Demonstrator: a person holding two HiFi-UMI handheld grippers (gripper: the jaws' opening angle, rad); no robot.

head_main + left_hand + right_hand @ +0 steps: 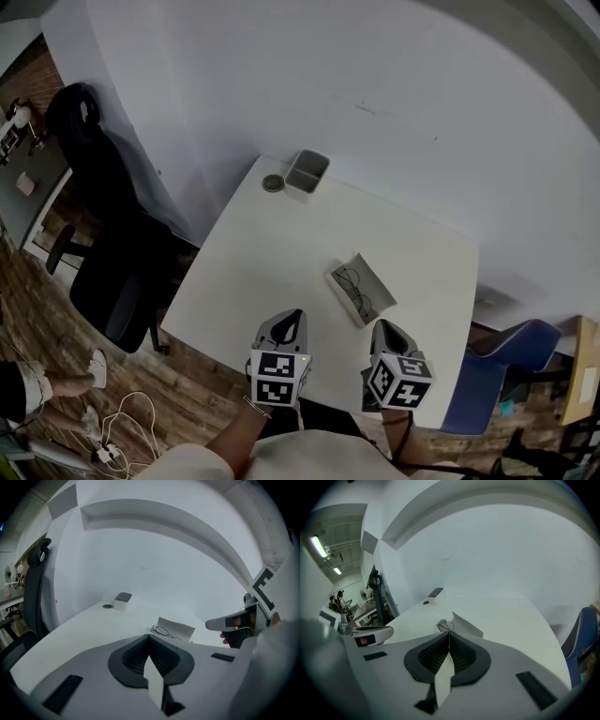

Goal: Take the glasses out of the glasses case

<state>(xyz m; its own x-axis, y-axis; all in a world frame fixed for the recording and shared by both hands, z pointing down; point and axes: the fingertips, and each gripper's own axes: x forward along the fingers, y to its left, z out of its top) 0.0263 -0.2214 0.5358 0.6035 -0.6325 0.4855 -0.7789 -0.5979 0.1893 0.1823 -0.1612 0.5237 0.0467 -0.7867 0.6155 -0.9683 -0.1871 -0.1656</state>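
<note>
Left gripper [293, 316]: my jaws are pressed together, with nothing between them. Right gripper [382, 325]: the same, closed and empty. I hold both above the near edge of the white table [244, 272]. Just ahead, nearer the right tip, the glasses case [380, 286] lies open with the glasses [353, 280] inside it. A grey tray [307, 173] sits at the far edge.

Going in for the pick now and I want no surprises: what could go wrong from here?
1. Both the left gripper and right gripper have their tongs shut; reaching in like that would likely shove the glasses case rather than grasp.
2. The glasses look thin-wired and lie loose in the open case; a hard pinch might bend them, and lifting could drag the unheld case along.
</note>
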